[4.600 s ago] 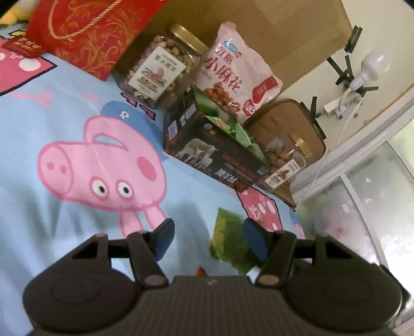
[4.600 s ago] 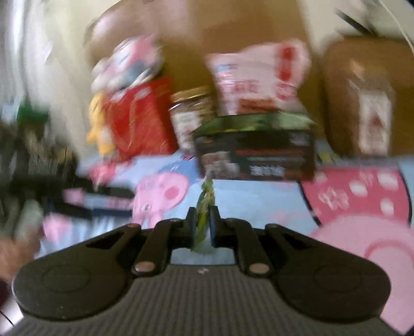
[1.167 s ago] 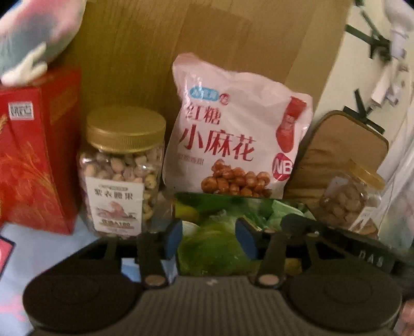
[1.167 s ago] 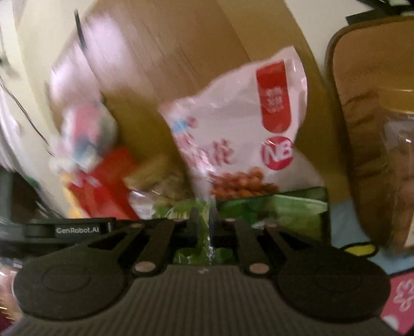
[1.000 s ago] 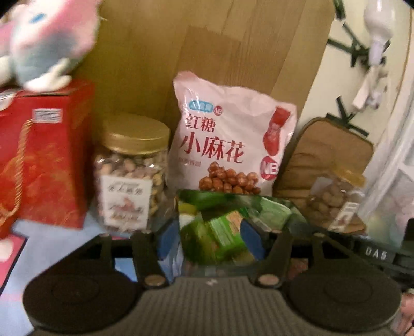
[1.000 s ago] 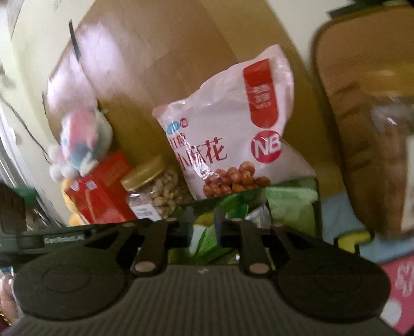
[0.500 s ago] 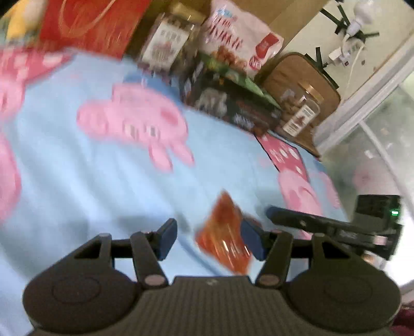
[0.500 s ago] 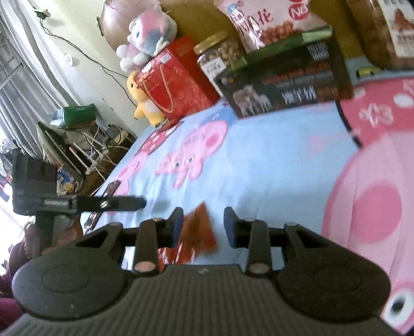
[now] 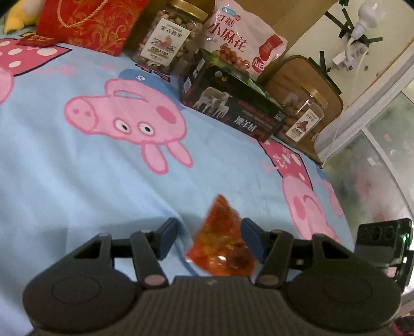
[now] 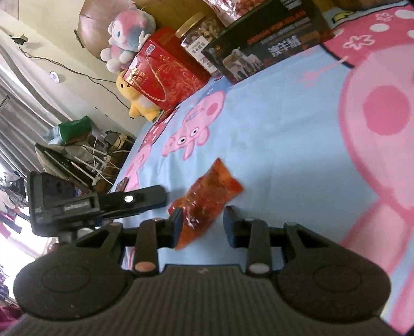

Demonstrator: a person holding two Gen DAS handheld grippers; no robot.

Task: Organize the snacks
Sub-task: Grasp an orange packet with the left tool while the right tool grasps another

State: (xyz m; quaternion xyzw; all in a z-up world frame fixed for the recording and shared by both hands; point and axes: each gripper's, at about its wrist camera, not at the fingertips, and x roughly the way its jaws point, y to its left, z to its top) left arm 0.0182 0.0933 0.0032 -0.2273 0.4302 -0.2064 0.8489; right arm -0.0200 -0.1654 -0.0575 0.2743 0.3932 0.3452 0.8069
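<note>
Left tool sits low over the bed sheet, jaws about half open, with the orange-red snack packet lying between its blue pads. Packet lies nearer the right-hand pad; whether it touches that pad cannot be told, and there is a clear gap to the left-hand pad, so no grip. Right tool comes at the same snack packet from the other side; its jaws are partly open and have just been closing a little, with the near end of the packet between them. Left-hand finger overlaps the packet's edge in this view, contact uncertain; right-hand finger stands apart from it. Packet rests flat on the sheet, light blue with pink cartoon pigs, well apart from the other goods. At the far end of the bed, in the left wrist view: a dark box printed with sheep, green wrappers just visible over its top rim. Behind the box leans a pink-and-white snack bag. A nut jar with a gold lid stands left of the box, and a red gift bag left of that. A second, smaller jar stands right of the box, against a tan cushion. Right wrist view also shows a plush toy above the gift bag.
</note>
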